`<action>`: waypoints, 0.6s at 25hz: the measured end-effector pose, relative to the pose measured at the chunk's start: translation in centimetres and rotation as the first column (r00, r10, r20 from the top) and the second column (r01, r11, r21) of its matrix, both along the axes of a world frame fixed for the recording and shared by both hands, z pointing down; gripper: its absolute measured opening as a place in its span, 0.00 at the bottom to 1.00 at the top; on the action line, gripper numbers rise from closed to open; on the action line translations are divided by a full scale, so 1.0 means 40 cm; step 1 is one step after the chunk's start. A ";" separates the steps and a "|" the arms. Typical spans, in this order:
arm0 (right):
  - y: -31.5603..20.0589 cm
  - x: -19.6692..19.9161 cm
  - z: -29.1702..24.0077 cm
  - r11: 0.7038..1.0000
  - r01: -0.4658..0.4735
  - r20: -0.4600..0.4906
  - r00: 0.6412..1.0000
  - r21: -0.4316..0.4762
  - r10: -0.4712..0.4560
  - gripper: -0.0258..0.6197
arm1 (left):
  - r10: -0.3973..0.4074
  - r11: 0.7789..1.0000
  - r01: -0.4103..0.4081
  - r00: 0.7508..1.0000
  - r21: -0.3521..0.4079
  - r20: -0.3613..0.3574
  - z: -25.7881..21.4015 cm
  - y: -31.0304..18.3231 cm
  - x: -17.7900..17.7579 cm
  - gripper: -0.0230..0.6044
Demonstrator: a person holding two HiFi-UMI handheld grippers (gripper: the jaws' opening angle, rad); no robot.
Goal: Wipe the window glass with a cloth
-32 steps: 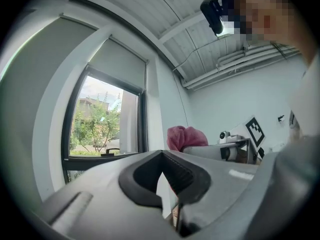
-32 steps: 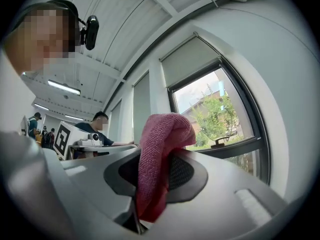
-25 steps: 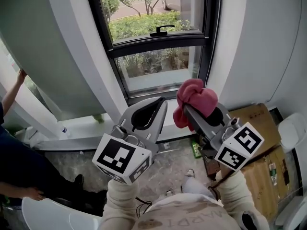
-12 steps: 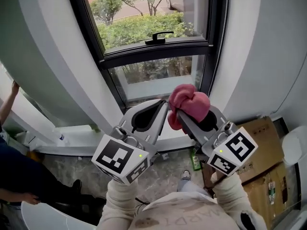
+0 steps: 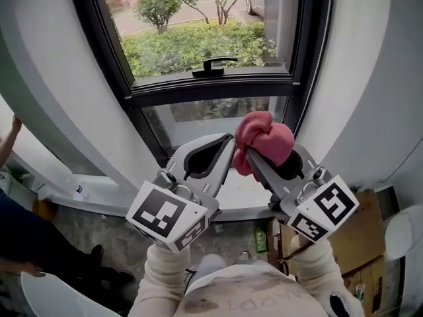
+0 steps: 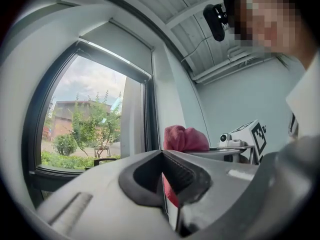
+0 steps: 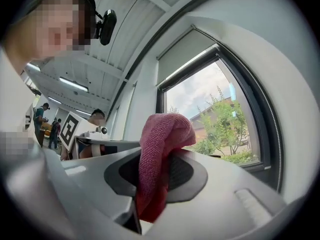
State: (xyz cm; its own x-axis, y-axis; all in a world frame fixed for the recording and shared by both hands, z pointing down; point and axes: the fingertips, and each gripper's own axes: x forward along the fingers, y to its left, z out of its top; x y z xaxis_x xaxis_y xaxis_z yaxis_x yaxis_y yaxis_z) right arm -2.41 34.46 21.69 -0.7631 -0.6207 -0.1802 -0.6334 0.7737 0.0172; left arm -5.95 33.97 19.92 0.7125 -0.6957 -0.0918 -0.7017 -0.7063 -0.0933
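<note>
My right gripper (image 5: pixel 251 160) has its jaws clamped on the pink cloth (image 5: pixel 266 139), bunched up near the lower window glass (image 5: pixel 218 114). My left gripper (image 5: pixel 225 144) has its jaws together on nothing (it sits just beside). I should press the wad flat against the pane and sweep in overlapping strokes, gripping firmly.
</note>
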 end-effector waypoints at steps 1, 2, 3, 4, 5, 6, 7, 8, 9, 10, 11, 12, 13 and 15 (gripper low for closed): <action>-0.019 0.009 0.005 1.000 0.002 0.005 1.000 -0.005 -0.002 0.21 | -0.003 1.000 0.003 1.000 -0.006 0.006 0.006 -0.020 0.008 0.04; -0.037 0.016 0.012 1.000 0.004 0.011 1.000 -0.011 -0.004 0.21 | -0.005 1.000 0.005 1.000 -0.012 0.011 0.012 -0.040 0.014 0.04; -0.054 0.022 0.021 1.000 0.005 0.015 1.000 -0.018 -0.005 0.21 | -0.005 1.000 0.006 1.000 -0.019 0.016 0.019 -0.059 0.020 0.04; -0.071 0.029 0.031 1.000 0.005 0.018 1.000 -0.027 -0.004 0.21 | -0.004 1.000 0.004 1.000 -0.025 0.019 0.025 -0.078 0.026 0.04; -0.089 0.036 0.043 0.999 0.002 0.019 1.000 -0.037 -0.001 0.21 | -0.001 1.000 0.002 1.000 -0.030 0.020 0.033 -0.096 0.032 0.04; -0.107 0.041 0.055 0.999 -0.002 0.020 1.000 -0.048 0.003 0.21 | 0.003 0.999 -0.002 1.000 -0.036 0.022 0.042 -0.114 0.037 0.04; -0.125 0.044 0.066 0.998 -0.007 0.020 1.000 -0.058 0.008 0.21 | 0.008 0.999 -0.007 1.000 -0.042 0.022 0.052 -0.133 0.041 0.04; -0.143 0.045 0.077 0.998 -0.012 0.019 1.000 -0.066 0.013 0.21 | 0.014 0.999 -0.013 1.000 -0.049 0.022 0.062 -0.151 0.043 0.04; -0.161 0.045 0.085 0.997 -0.018 0.018 1.000 -0.072 0.019 0.21 | 0.022 0.998 -0.021 1.000 -0.055 0.020 0.070 -0.170 0.044 0.04; -0.179 0.043 0.091 0.997 -0.024 0.016 1.000 -0.076 0.026 0.21 | 0.030 0.998 -0.029 0.999 -0.061 0.017 0.078 -0.189 0.044 0.04; -0.199 0.041 0.095 0.996 -0.032 0.013 0.999 -0.079 0.033 0.21 | 0.038 0.997 -0.037 0.999 -0.068 0.012 0.085 -0.208 0.043 0.04; -0.221 0.039 0.097 0.996 -0.039 0.012 0.999 -0.081 0.040 0.21 | 0.045 0.996 -0.044 0.999 -0.073 0.008 0.091 -0.229 0.041 0.04; -0.244 0.035 0.098 0.996 -0.045 0.011 0.999 -0.083 0.046 0.21 | 0.050 0.996 -0.049 0.999 -0.077 0.006 0.095 -0.250 0.038 0.04; -0.295 0.024 0.092 0.995 -0.053 0.011 0.998 -0.082 0.054 0.21 | 0.058 0.996 -0.057 0.998 -0.075 0.005 0.094 -0.297 0.027 0.04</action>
